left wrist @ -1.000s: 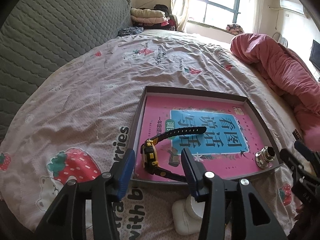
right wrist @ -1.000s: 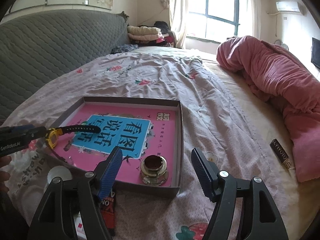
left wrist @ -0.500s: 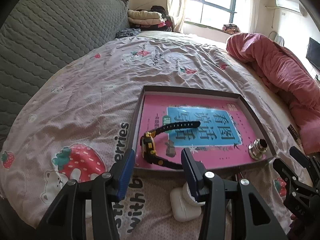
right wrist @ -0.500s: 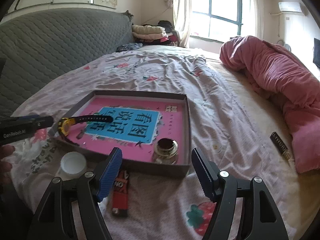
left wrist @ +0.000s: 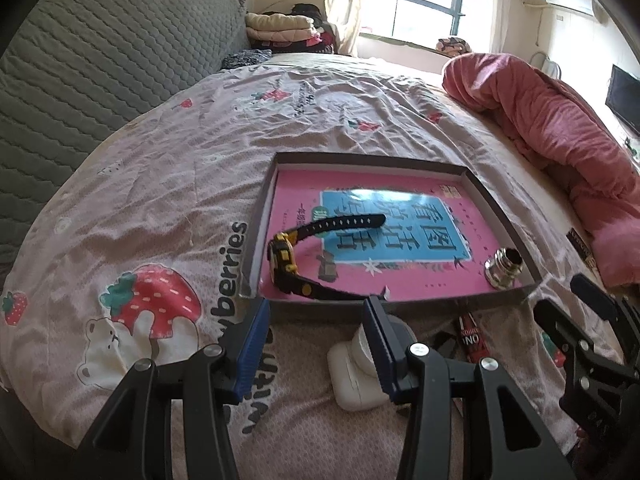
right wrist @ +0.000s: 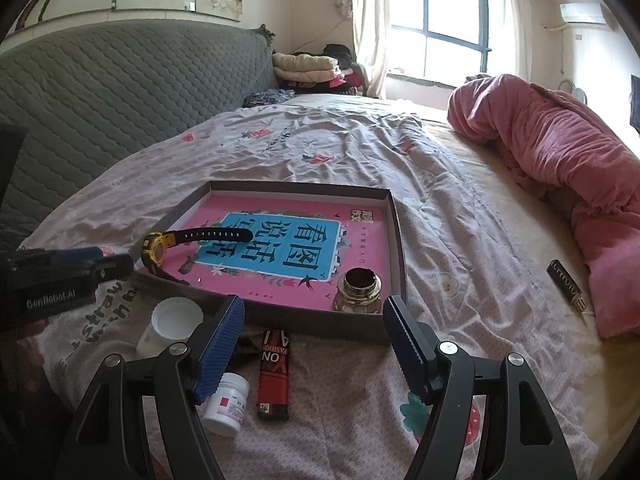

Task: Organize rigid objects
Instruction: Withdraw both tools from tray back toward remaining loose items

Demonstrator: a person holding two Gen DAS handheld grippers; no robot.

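Left wrist view: left gripper (left wrist: 316, 336) spread and empty, just before the tray (left wrist: 496, 210); watch (left wrist: 288, 260) in the tray's near left corner, metal fitting (left wrist: 502, 270) in its near right corner, white case (left wrist: 352, 376) outside the near wall.

Right wrist view: right gripper (right wrist: 314, 344) spread, empty; only here appear a white bottle (right wrist: 226, 404) and lighter (right wrist: 274, 376) before the tray (right wrist: 396, 236).

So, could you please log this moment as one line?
left gripper: open, empty | right gripper: open, empty | tray: watch, metal jar | bed: lighter, bottle
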